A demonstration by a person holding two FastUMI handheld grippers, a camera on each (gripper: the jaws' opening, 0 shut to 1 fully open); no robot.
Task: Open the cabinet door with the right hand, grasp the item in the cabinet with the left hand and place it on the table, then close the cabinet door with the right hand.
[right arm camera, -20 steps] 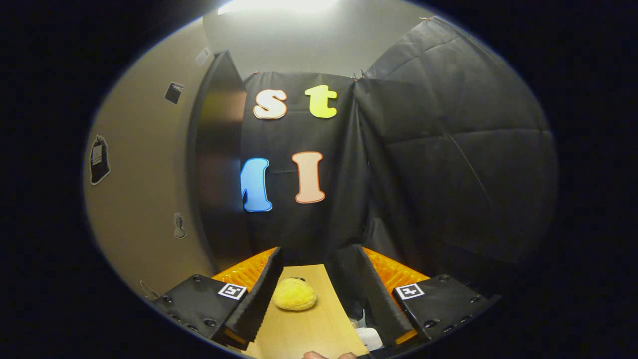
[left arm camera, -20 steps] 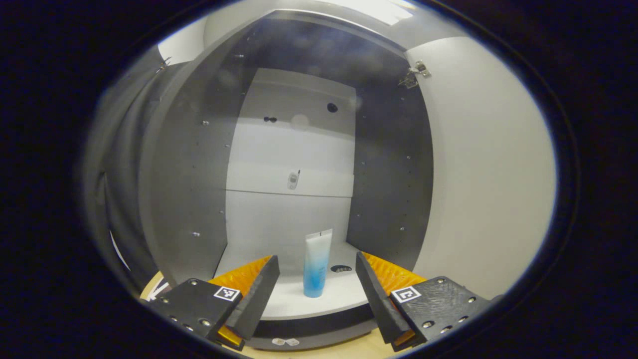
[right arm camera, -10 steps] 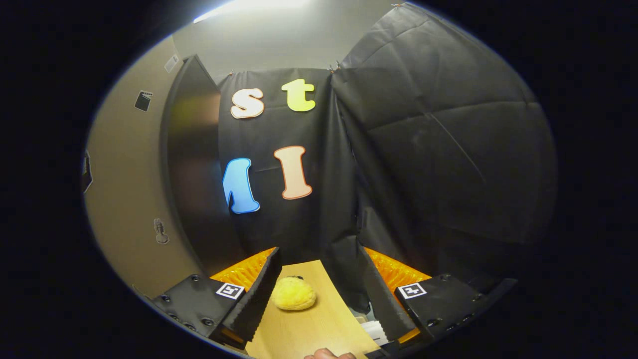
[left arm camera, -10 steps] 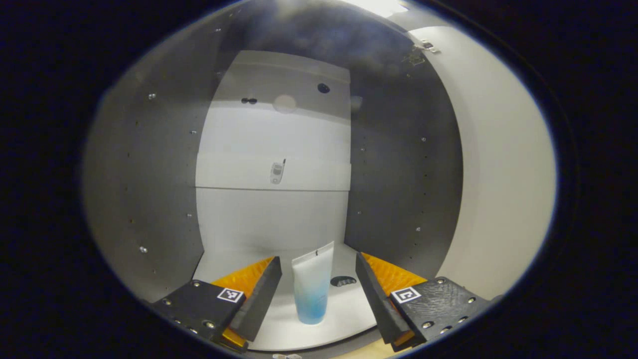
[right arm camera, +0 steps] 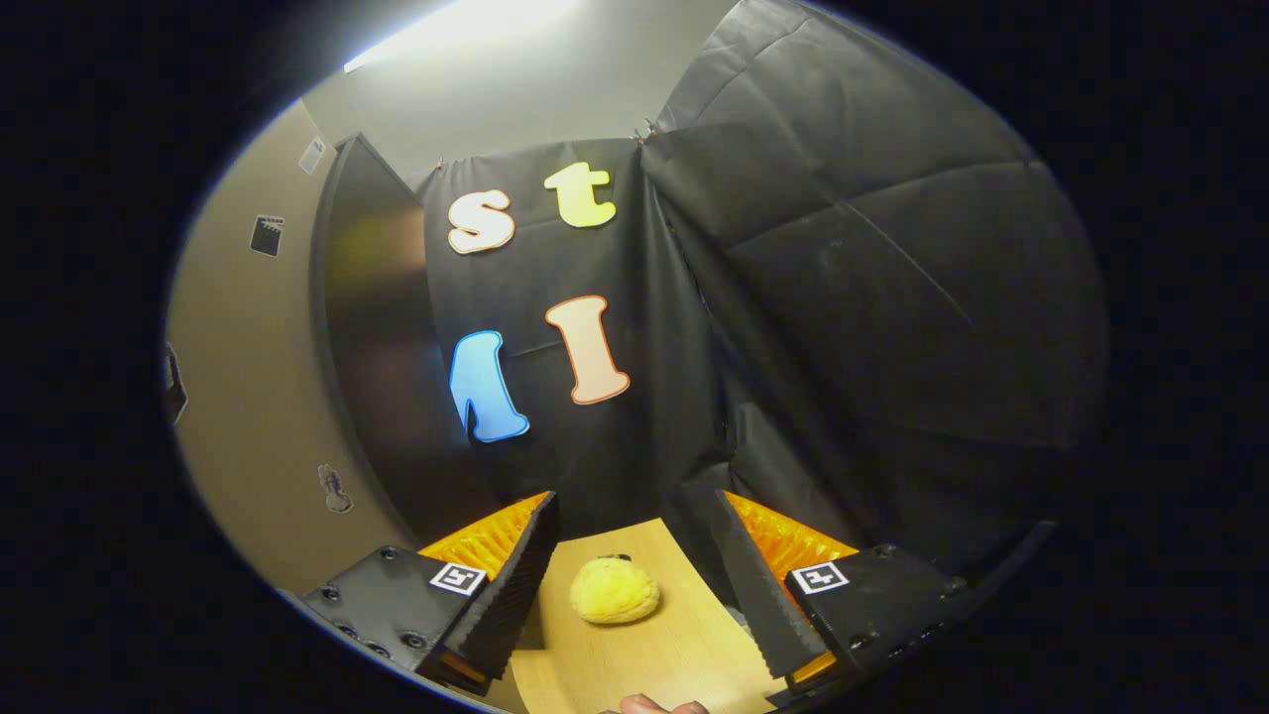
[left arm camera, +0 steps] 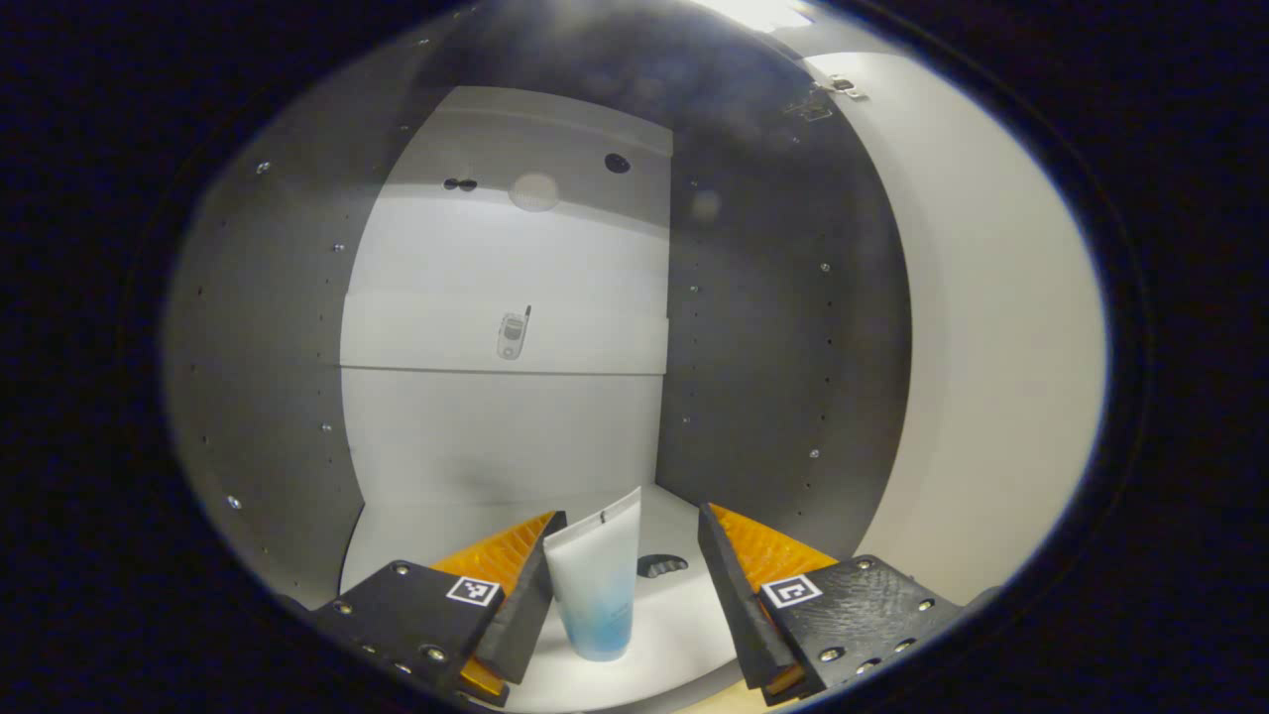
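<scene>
Cabinet: grey-walled cabinet (left arm camera: 268, 327) with white back panel and white floor, its white cabinet door (left arm camera: 991, 327) swung wide at right.
Tube: white-and-blue plastic squeeze tube (left arm camera: 595, 585) stands cap-down on the cabinet floor, tilted slightly.
Left tongs (left arm camera: 623, 585): apart, flanking the tube; left finger just beside it, contact unclear.
Desk: pale wooden desk (right arm camera: 654, 654) carries a yellow fuzzy ball (right arm camera: 615, 590).
Right tongs (right arm camera: 634, 585): apart, ball between them farther off.

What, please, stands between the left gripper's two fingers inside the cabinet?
In the left gripper view, the white-and-blue tube stands upright between the open left gripper fingers, close to one finger, not yet clamped.
</scene>
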